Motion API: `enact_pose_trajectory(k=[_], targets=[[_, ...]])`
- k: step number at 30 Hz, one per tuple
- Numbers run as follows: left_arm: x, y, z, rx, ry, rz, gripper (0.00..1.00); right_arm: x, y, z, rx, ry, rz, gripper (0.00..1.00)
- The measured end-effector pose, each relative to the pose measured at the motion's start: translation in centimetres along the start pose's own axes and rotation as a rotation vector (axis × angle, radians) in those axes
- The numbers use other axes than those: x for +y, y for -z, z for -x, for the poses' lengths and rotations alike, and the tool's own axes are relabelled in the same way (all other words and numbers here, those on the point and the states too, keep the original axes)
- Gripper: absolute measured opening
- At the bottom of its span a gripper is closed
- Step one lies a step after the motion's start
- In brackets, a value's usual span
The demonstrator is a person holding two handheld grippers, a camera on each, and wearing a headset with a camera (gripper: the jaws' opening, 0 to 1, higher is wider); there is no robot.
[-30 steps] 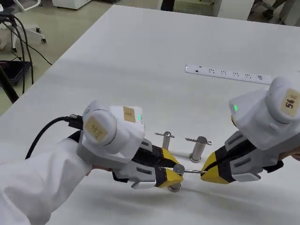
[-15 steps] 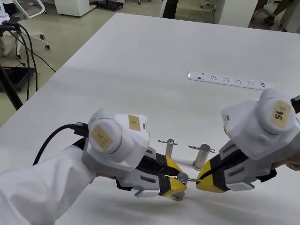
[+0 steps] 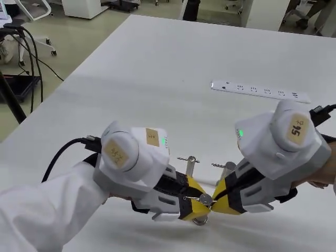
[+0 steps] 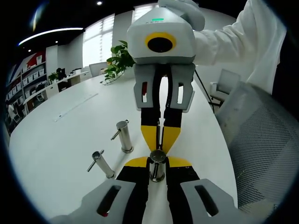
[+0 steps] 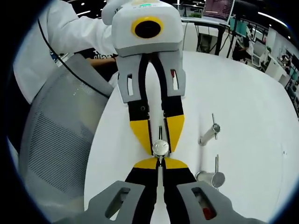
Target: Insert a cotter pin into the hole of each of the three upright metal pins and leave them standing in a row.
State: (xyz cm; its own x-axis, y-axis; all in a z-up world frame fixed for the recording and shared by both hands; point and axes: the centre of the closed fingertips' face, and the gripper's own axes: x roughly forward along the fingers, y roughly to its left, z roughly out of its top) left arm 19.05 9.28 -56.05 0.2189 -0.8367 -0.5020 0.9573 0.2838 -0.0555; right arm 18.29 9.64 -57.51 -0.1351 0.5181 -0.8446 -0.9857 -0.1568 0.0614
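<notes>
Four fingers [image 4: 135, 163] tight: pin [image 4: 157, 164], cotter pin [image 5: 160, 159]

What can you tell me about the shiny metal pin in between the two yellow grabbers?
It is a short, shiny silver metal pin with a round, flat top. It stands upright on the white table. The left gripper clamps it between its yellow fingers. A thin cotter pin, held by the right gripper, meets it near the top and seems to go through it.
</notes>
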Motion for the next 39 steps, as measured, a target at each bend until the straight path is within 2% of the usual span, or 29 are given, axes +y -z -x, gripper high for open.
enact_pose_trajectory(k=[6, 10, 13, 21, 25, 29, 39], targets=[[0.0, 0.0, 0.0, 0.001, 0.002, 0.002, 0.10, 0.1, 0.0, 0.0, -0.001, 0.000, 0.005, 0.00], [0.0, 0.0, 0.0, 0.000, 0.002, 0.006, 0.10, 0.1, -0.1, 0.1, -0.007, 0.007, 0.052, 0.00], [-0.1, 0.0, 0.1, 0.002, 0.002, 0.006, 0.10, -0.1, -0.2, 0.1, -0.021, 0.020, 0.058, 0.00], [-0.1, 0.0, 0.1, 0.001, 0.003, 0.007, 0.10, -0.9, -0.1, 0.8, -0.044, 0.069, 0.033, 0.18], [-0.1, 0.0, 0.1, 0.003, 0.003, 0.006, 0.10, -1.0, 0.3, 1.3, -0.046, 0.081, 0.021, 0.22], [-0.2, 0.1, 0.1, 0.002, 0.002, 0.006, 0.10, -0.8, 0.8, 1.7, -0.034, 0.080, 0.020, 0.20], [-0.3, 0.2, 0.3, 0.004, -0.001, 0.006, 0.10, -0.4, 1.1, 2.2, -0.044, 0.085, -0.020, 0.07]])
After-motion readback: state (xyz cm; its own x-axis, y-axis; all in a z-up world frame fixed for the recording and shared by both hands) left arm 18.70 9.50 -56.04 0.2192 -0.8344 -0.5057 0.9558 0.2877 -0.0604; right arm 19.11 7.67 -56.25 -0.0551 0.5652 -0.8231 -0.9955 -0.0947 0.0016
